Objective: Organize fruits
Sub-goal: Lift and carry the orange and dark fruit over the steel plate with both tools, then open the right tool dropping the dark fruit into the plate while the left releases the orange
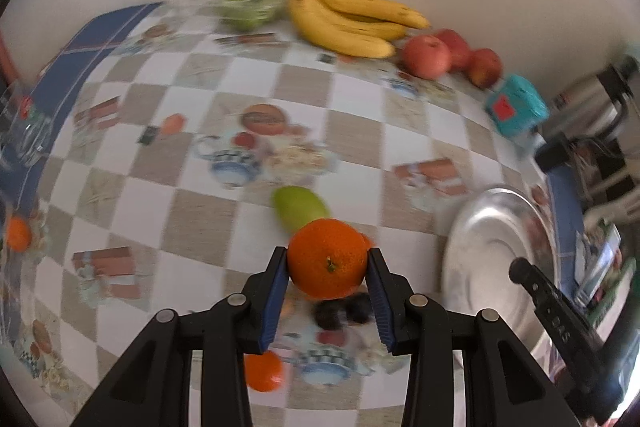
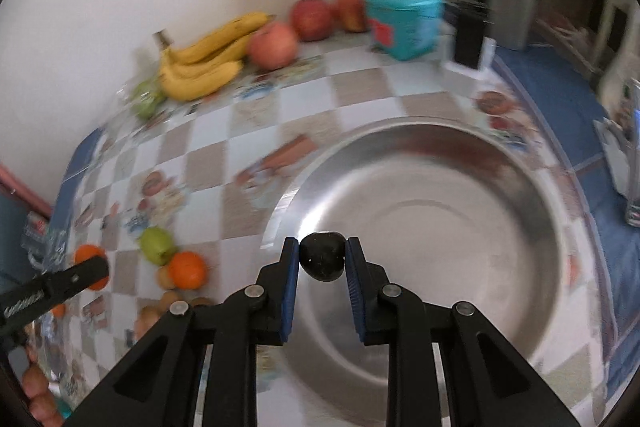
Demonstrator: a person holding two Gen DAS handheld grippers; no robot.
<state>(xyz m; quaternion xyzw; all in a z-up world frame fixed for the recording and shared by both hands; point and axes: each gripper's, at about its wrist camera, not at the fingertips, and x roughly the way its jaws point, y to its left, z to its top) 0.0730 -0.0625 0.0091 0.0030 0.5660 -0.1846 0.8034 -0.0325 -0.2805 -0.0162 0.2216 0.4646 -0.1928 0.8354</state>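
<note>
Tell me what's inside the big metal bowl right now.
The steel bowl shows only bare metal; nothing rests in it. The right gripper holds a small dark fruit above it. The gripper and its arms cover the near part of the bowl, so that part is unseen.

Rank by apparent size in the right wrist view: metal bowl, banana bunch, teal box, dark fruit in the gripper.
1. metal bowl, by far the largest
2. banana bunch
3. teal box, close to the bananas, so that order is unsure
4. dark fruit, smallest even though nearest
</note>
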